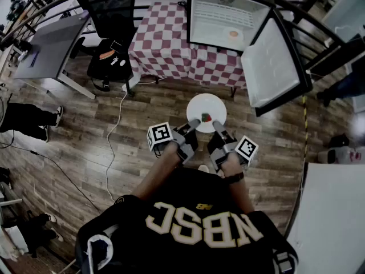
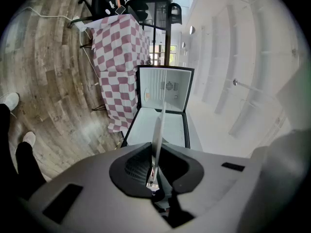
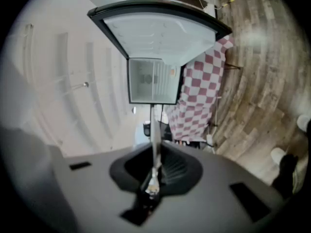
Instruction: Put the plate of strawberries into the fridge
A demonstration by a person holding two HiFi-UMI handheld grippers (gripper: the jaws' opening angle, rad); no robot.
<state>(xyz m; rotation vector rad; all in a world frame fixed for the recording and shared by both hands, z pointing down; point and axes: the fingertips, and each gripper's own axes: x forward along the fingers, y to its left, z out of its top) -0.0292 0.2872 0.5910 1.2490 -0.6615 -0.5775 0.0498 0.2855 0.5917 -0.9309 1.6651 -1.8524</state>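
Note:
A white round plate (image 1: 206, 113) with a few strawberries (image 1: 206, 117) is held level above the wooden floor, in front of the person. My left gripper (image 1: 194, 125) is shut on the plate's near-left rim, and my right gripper (image 1: 217, 128) is shut on its near-right rim. Each gripper view shows the plate edge-on as a thin white blade (image 2: 156, 141) (image 3: 154, 135) pinched between the jaws. The small fridge (image 1: 228, 17) stands ahead with its door (image 1: 274, 64) swung open to the right. Its white inside (image 2: 163, 90) (image 3: 151, 85) faces the plate.
A table with a red-and-white checked cloth (image 1: 165, 44) carries the fridge. A black office chair (image 1: 111, 24) and a grey desk (image 1: 48, 47) stand to the left. A white cable (image 1: 111, 136) trails over the floor. Someone's legs (image 1: 28, 121) show at the far left.

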